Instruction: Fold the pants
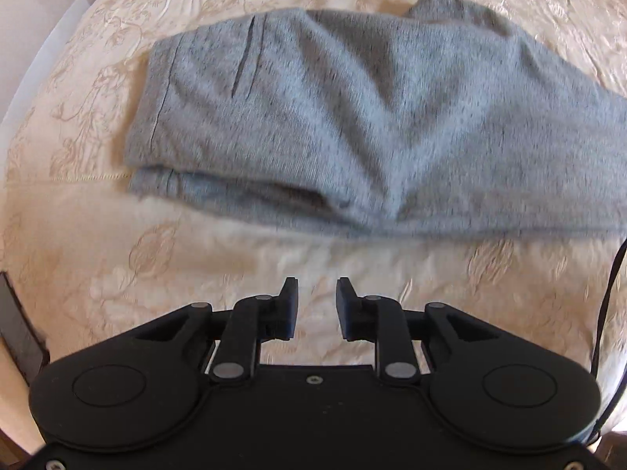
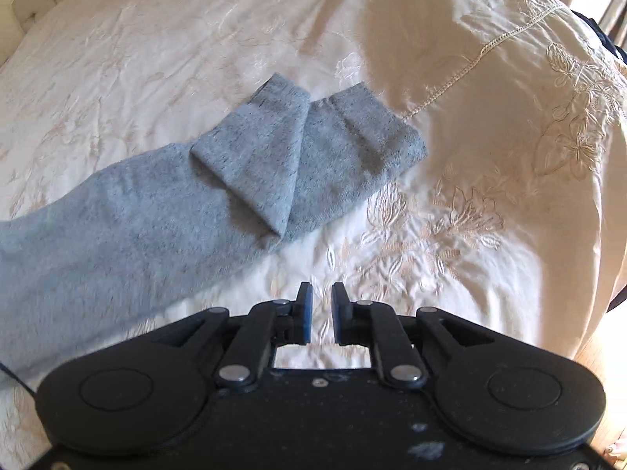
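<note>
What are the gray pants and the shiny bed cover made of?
The gray pants look like soft knit cotton jersey: matte, speckled heather gray, slightly fuzzy, with stitched seams. The bed cover looks like satin or silk-like cloth: cream, glossy where light hits it, with raised embroidered flowers. The exact fibers can't be told from looks.

A bed is seen, covered by a cream bedspread (image 1: 117, 258) embroidered with floral motifs and crossed by a stitched seam line. Grey pants (image 1: 352, 125) are laid directly on the bedspread, folded lengthwise so that one leg is stacked on the other. In the right wrist view, the leg ends (image 2: 313, 149) are seen lying on the cloth, one cuff turned back over the other.
</note>
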`<state>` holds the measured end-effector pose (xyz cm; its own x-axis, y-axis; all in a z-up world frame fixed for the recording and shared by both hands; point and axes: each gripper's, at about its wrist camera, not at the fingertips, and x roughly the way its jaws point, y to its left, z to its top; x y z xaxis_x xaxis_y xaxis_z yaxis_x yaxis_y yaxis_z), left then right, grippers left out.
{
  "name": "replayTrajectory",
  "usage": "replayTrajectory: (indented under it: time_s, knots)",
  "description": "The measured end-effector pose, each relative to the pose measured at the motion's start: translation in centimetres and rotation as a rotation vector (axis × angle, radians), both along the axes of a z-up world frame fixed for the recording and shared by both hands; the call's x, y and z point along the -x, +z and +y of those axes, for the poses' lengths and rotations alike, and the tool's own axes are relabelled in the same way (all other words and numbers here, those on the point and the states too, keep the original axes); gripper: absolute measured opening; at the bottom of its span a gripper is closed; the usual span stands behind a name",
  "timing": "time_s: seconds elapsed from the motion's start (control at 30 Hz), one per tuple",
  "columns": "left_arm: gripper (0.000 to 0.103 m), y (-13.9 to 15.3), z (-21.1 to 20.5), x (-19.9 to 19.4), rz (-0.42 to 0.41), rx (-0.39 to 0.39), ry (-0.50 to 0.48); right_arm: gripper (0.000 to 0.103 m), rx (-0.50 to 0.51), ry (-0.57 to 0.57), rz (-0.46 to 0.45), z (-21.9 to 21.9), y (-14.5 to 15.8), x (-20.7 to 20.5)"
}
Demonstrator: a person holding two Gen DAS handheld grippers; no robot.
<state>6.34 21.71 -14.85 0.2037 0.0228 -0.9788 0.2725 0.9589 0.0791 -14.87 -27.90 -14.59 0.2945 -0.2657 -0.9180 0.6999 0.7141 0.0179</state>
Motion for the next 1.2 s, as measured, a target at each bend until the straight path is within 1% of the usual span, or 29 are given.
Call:
replayTrajectory:
  time_s: [0.07, 0.1, 0.13, 0.17, 0.23, 0.27, 0.3, 0.37, 0.43, 0.57, 0.67, 0.73, 0.77, 0.8, 0.83, 0.87, 0.9, 0.97, 1.0, 1.03, 1.07, 1.1, 1.17, 1.2]
  knots:
    - [0.032, 0.8, 0.3, 1.5, -0.008, -0.016, -0.010, 0.014, 0.013, 0.075, 0.031, 2.0, 0.5, 0.9]
    - [0.032, 1.4, 0.0, 1.9, -0.027, -0.040, -0.025, 0.014, 0.031, 0.116, 0.044, 2.8, 0.6, 1.1]
    - [0.032, 2.0, -0.4, 2.0, -0.063, -0.063, -0.040, 0.016, 0.072, 0.162, 0.059, 3.7, 0.7, 1.3]
    - [0.032, 2.7, -1.2, 1.9, -0.107, -0.077, -0.054, 0.020, 0.136, 0.196, 0.064, 4.2, 0.8, 0.9]
    - [0.032, 3.7, -2.7, 1.3, -0.181, -0.081, -0.057, 0.028, 0.289, 0.252, 0.035, 5.0, 0.7, -0.3]
    - [0.032, 3.9, -3.5, 0.8, -0.191, -0.068, -0.049, 0.031, 0.360, 0.284, 0.005, 5.0, 0.4, -1.5]
    - [0.032, 4.0, -4.5, 0.2, -0.194, -0.042, -0.040, 0.031, 0.390, 0.303, -0.015, 4.9, 0.1, -2.6]
    - [0.032, 4.3, -6.4, -0.3, -0.203, 0.021, -0.018, 0.031, 0.371, 0.333, -0.045, 3.8, -1.1, -5.4]
    - [0.032, 4.3, -8.5, -0.6, -0.225, 0.047, 0.000, 0.031, 0.351, 0.353, -0.058, 2.8, -2.6, -7.9]
    - [0.032, 4.2, -12.1, -0.1, -0.247, 0.049, 0.006, 0.031, 0.435, 0.437, -0.008, 1.6, -6.2, -13.2]
    - [0.032, 4.4, -13.8, 0.6, -0.255, 0.033, 0.010, 0.031, 0.449, 0.454, 0.019, 0.9, -8.1, -15.8]
    - [0.032, 4.3, -14.7, 1.0, -0.254, 0.015, 0.019, 0.029, 0.451, 0.448, 0.022, 0.2, -9.3, -16.9]
    - [0.032, 4.4, -15.0, 1.2, -0.254, 0.006, 0.025, 0.020, 0.443, 0.439, 0.017, -0.4, -9.6, -17.2]
    - [0.032, 4.4, -15.3, 1.4, -0.253, -0.002, 0.028, 0.003, 0.420, 0.431, 0.007, -1.0, -9.7, -17.3]
    - [0.032, 4.5, -15.7, 1.5, -0.253, -0.011, 0.032, 0.002, 0.405, 0.412, 0.004, -1.6, -9.4, -17.3]
    - [0.032, 4.5, -16.0, 1.6, -0.253, -0.020, 0.036, 0.000, 0.386, 0.368, -0.018, -2.5, -8.5, -16.3]
    - [0.032, 4.6, -16.3, 1.7, -0.253, -0.027, 0.039, 0.000, 0.376, 0.324, -0.045, -3.4, -7.7, -15.5]
    - [0.032, 4.8, -17.2, 1.9, -0.256, -0.033, 0.042, 0.001, 0.375, 0.252, -0.054, -5.4, -6.3, -13.7]
    - [0.032, 5.0, -17.5, 2.0, -0.260, -0.033, 0.045, 0.003, 0.360, 0.258, -0.069, -6.1, -5.8, -12.8]
    - [0.032, 5.1, -17.9, 2.0, -0.261, -0.030, 0.049, 0.009, 0.338, 0.296, -0.101, -6.6, -5.4, -12.0]
    - [0.032, 5.3, -18.5, 2.0, -0.258, -0.020, 0.053, 0.013, 0.329, 0.342, -0.116, -6.6, -5.2, -11.6]
    - [0.032, 5.4, -19.0, 2.0, -0.250, -0.010, 0.058, 0.022, 0.335, 0.387, -0.114, -6.2, -5.2, -11.5]
    - [0.032, 5.6, -20.2, 2.1, -0.232, -0.002, 0.070, 0.029, 0.351, 0.466, -0.114, -4.7, -5.6, -11.9]
    - [0.032, 5.8, -20.7, 2.2, -0.230, 0.001, 0.072, 0.030, 0.348, 0.499, -0.115, -3.9, -6.0, -12.3]
